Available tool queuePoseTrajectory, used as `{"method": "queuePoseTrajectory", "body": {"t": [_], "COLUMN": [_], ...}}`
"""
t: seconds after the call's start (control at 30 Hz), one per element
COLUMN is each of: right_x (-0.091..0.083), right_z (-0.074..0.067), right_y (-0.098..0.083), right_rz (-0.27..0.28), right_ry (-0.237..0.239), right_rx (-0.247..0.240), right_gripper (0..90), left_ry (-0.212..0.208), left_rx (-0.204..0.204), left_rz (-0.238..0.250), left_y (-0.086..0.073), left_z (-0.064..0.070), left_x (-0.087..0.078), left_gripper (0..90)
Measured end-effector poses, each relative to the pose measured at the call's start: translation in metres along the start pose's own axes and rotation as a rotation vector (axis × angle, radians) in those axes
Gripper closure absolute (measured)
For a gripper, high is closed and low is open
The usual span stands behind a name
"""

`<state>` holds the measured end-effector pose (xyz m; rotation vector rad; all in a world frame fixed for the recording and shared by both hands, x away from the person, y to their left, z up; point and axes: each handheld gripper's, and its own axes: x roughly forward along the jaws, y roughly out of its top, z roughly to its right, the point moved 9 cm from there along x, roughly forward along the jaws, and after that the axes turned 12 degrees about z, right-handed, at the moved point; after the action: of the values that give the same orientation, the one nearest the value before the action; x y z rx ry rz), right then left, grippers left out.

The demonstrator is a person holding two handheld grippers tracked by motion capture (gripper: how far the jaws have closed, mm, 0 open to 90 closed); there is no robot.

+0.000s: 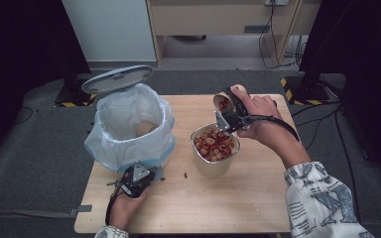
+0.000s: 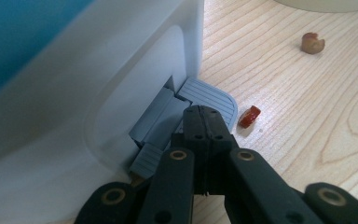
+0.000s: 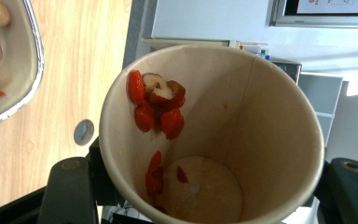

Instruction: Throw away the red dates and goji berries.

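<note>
Closed left gripper [image 2: 204,116] is pressing the bin [image 1: 129,130] pedal [image 2: 208,97]; right gripper [image 1: 230,115] is gripping a tilted cup [image 3: 205,135] beside the bin.

Light wooden table [image 1: 258,198], nice visible grain. Couple of stray dried red bits lying loose on it: one reddish slice [image 2: 250,116] and a paler chunk [image 2: 313,43] farther off, well apart from each other. Small round grey disc [image 3: 84,132] set in the tabletop. Strip of grey tape [image 1: 82,208] sticking out at the table's near left corner. Grey carpet [image 1: 39,163] all around, black-and-yellow hazard tape [image 1: 297,94] on the floor past the far right corner. Tangle of black cables [image 1: 278,44] at the back, next to a pale wooden desk [image 1: 218,17] and a white panel [image 1: 109,29].
</note>
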<state>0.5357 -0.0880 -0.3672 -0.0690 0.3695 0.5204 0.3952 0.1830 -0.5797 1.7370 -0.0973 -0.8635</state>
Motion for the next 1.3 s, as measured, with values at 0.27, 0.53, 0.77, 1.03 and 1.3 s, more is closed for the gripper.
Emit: {"method": "queuePoseTrajectory", "body": {"t": [0.27, 0.53, 0.77, 1.03, 1.3], "right_x": [0.005, 0.007, 0.007, 0.006, 0.005], "right_z": [-0.001, 0.011, 0.019, 0.029, 0.039], "right_y": [0.009, 0.023, 0.031, 0.042, 0.046], "right_rz": [0.040, 0.115, 0.161, 0.227, 0.282], "right_ry": [0.005, -0.008, -0.008, -0.004, -0.008], "right_rx": [0.084, 0.233, 0.312, 0.436, 0.580], "right_gripper": [32.4, 32.3, 32.1, 32.1, 32.1], "left_ry": [-0.001, -0.001, -0.002, -0.001, -0.001], "left_rx": [-0.002, -0.003, -0.003, 0.000, -0.002], "left_rz": [0.003, 0.003, 0.003, 0.000, 0.001], "left_y": [0.000, 0.000, 0.000, 0.000, 0.000], "left_z": [0.000, 0.000, 0.000, 0.000, 0.000], "left_x": [0.000, 0.000, 0.000, 0.000, 0.000], "left_gripper": [89.3, 89.3, 89.3, 89.3, 89.3]}}
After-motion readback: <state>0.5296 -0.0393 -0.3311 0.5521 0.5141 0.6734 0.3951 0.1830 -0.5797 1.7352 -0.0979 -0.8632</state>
